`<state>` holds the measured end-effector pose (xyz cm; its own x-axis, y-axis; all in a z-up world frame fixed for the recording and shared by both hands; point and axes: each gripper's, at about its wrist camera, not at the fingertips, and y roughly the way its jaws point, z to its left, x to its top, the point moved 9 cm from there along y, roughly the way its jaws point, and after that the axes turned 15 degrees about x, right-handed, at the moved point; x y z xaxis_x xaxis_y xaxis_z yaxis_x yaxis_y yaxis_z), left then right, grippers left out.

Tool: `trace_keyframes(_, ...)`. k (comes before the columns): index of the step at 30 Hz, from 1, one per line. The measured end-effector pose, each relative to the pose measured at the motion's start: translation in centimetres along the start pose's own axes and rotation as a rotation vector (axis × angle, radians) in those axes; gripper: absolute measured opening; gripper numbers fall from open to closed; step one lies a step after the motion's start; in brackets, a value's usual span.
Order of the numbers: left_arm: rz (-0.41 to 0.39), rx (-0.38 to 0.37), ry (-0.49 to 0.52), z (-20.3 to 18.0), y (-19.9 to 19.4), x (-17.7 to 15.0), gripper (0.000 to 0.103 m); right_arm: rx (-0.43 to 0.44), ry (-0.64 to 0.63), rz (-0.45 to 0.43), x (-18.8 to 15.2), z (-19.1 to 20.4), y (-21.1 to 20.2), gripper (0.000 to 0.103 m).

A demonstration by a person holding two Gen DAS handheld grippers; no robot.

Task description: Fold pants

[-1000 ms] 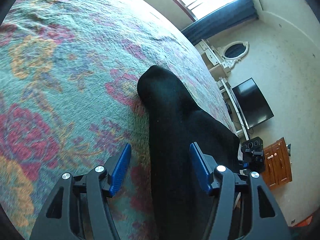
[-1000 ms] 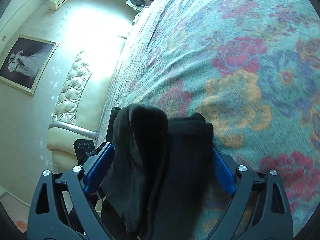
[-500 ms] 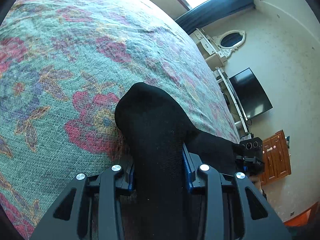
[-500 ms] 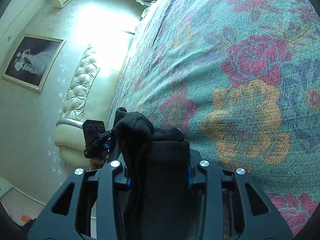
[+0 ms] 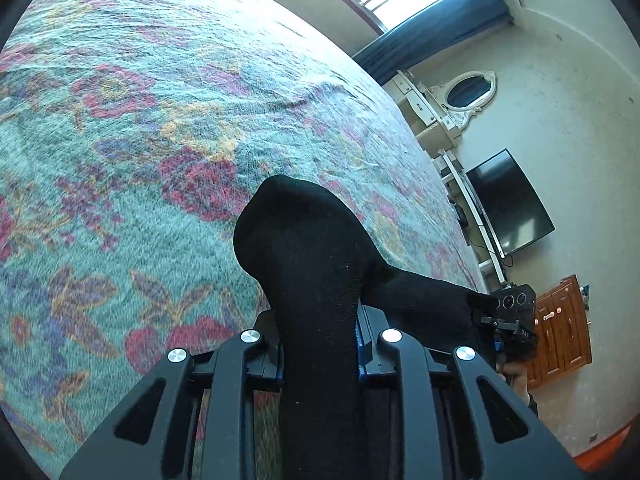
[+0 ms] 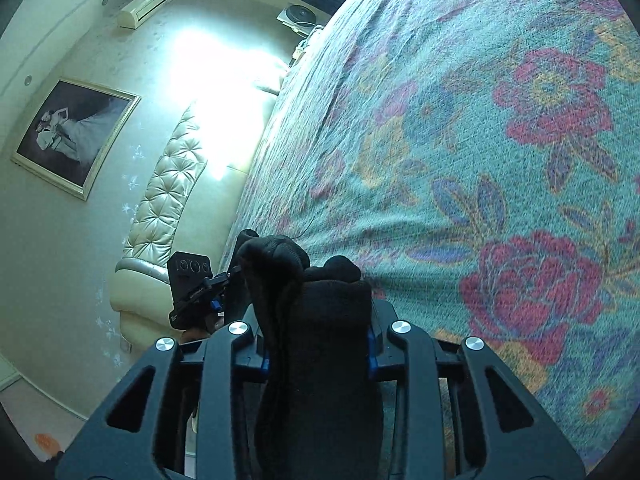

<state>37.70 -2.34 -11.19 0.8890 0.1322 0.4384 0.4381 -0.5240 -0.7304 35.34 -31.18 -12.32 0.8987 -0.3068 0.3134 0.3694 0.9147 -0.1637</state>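
- The left gripper (image 5: pixel 320 354) has its jaws narrowed onto a thick bunch of the black pants (image 5: pixel 308 264); they have just been closing, and the cloth fills the whole gap between the blue pads.
- The right gripper (image 6: pixel 318 354) is likewise clamped on a bunched, layered fold of the same pants (image 6: pixel 316 312), its jaws also just drawn in around the cloth.
- From the left grip the fabric humps forward past the fingertips, then runs off to the right as a taut black band toward the other gripper, which shows at the right edge of the left wrist view.
- So the held edge of the pants stretches sideways between the two hands, one end in each; neither hand is nearer, as both already have it.
- Beneath and ahead of both grippers lies the floral bedspread (image 5: pixel 160 128), bare of clothing in the forward direction.
- My judgement: the coming move carries this edge forward over the bedspread, and both hands must travel together to keep the span straight.
- How much of the pants hangs below the grippers cannot be told.
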Motion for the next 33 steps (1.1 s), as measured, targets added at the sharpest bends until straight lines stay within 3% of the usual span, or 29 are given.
trace_keyframes(3, 0.04, 0.035, 0.019, 0.6, 1.9, -0.4, 0.028, -0.025, 0.027, 0.013, -0.1, -1.8, 0.1, 0.034)
trace_keyframes(5, 0.046, 0.013, 0.009, 1.0, 2.3, -0.6, 0.034, 0.001, 0.053, -0.007, -0.3, -2.4, -0.3, 0.04)
trace_keyframes(7, 0.048, -0.03, -0.018, 1.2, 1.9, -0.9, 0.039, 0.034, 0.064, -0.021, -0.7, -2.0, -0.8, 0.048)
trace_keyframes(9, 0.046, -0.057, -0.047, 1.4, 1.1, -1.5, 0.046, 0.059, 0.072, -0.042, -1.4, -1.3, -1.9, 0.064)
trace_keyframes(11, 0.036, -0.069, -0.072, 1.7, -0.2, -2.4, 0.051, 0.064, 0.08, -0.048, -2.8, -0.9, -3.1, 0.07)
trace_keyframes(13, 0.021, -0.079, -0.086, 1.7, -1.5, -3.9, 0.057, 0.069, 0.098, -0.061, -4.6, -0.7, -4.1, 0.072)
trace_keyframes(20, 0.0, -0.099, -0.096, 0.9, -5.7, -10.9, 0.06, 0.144, 0.143, -0.041, -10.3, 1.7, -3.8, 0.079)
trace_keyframes(23, -0.026, -0.107, -0.096, 0.1, -6.5, -12.3, 0.072, 0.131, 0.116, -0.021, -10.9, 2.2, -3.0, 0.082)
trace_keyframes(26, -0.027, -0.079, -0.063, -0.8, -5.8, -12.1, 0.081, 0.098, 0.114, -0.016, -11.0, 2.3, -2.6, 0.079)
trace_keyframes(28, -0.016, -0.069, -0.048, -1.3, -5.3, -11.9, 0.081, 0.049, 0.122, -0.023, -11.2, 1.7, -2.8, 0.06)
trace_keyframes(29, -0.014, -0.074, -0.051, -1.2, -5.2, -11.7, 0.081, 0.039, 0.131, -0.027, -11.5, 1.2, -3.2, 0.045)
trace_keyframes(30, -0.012, -0.082, -0.058, -1.2, -5.2, -11.6, 0.081, 0.049, 0.143, -0.036, -11.6, 0.9, -3.5, 0.04)
trace_keyframes(33, -0.005, -0.066, -0.069, -0.4, -5.4, -11.6, 0.069, 0.037, 0.137, -0.058, -11.9, 0.8, -4.7, 0.041)
